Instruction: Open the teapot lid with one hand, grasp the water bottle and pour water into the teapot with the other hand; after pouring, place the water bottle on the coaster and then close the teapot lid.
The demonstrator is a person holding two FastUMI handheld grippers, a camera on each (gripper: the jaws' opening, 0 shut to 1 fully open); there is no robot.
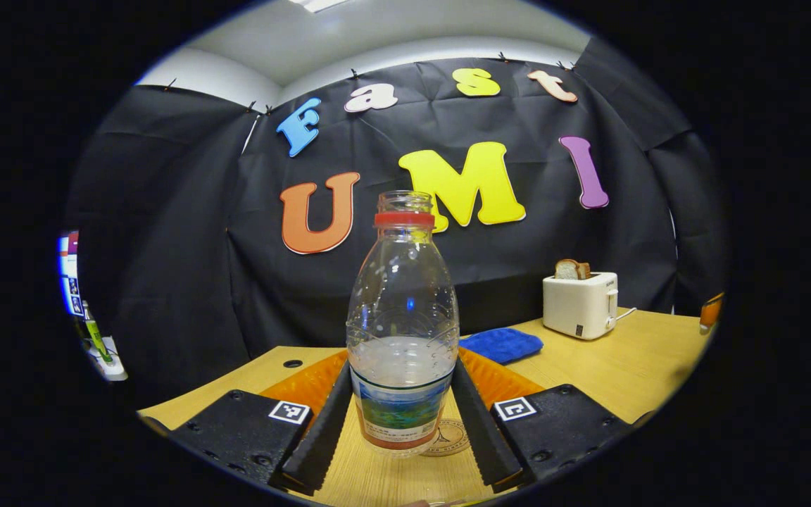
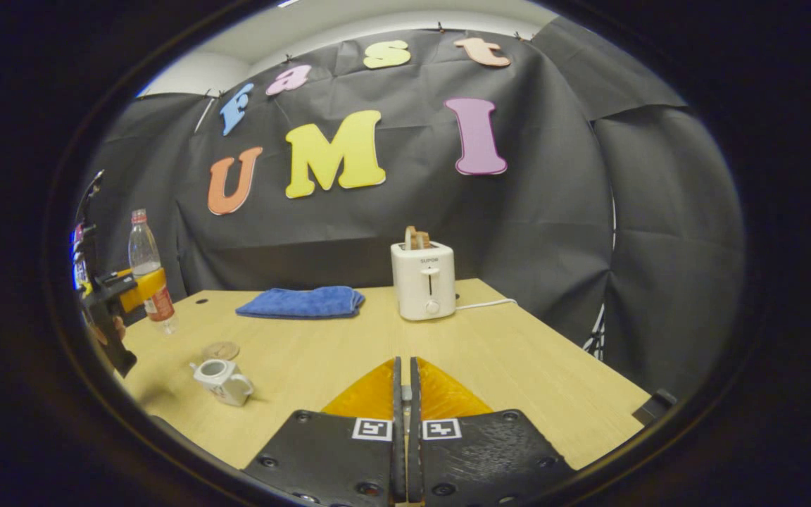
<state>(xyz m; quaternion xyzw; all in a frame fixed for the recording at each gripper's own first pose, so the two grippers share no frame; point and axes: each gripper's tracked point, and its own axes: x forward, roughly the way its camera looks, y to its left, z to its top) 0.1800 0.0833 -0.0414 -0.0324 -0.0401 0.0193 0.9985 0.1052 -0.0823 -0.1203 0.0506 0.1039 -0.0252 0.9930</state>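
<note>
Your left tool [image 1: 403,415] has its two fingers [image 1: 321,429] closed against the sides of the water bottle [image 1: 403,331], pressing on the lower body at the label. The bottle stands upright between them, uncapped, about a third full, red ring at the neck. Just behind its base a round coaster [image 1: 451,436] lies flat on the table [image 1: 631,366]; whether the bottle's base touches the table or hangs just over it cannot be told. Ahead and to the right of this tool: a blue cloth [image 1: 503,345], and farther right a white toaster [image 1: 580,304] with a bread slice in its slot.

Your right tool [image 2: 405,422] has its fingers drawn together, almost no gap, nothing between them (it hangs over the near table edge). Ahead and well to its left sits the white teapot [image 2: 222,380], mouth uncovered, handle toward this tool. Beyond the teapot lies the coaster [image 2: 221,350], and farther left the bottle [image 2: 151,278] stands in the left tool [image 2: 120,292]. Straight ahead stands the toaster [image 2: 424,280], the blue cloth [image 2: 301,302] to its left.
</note>
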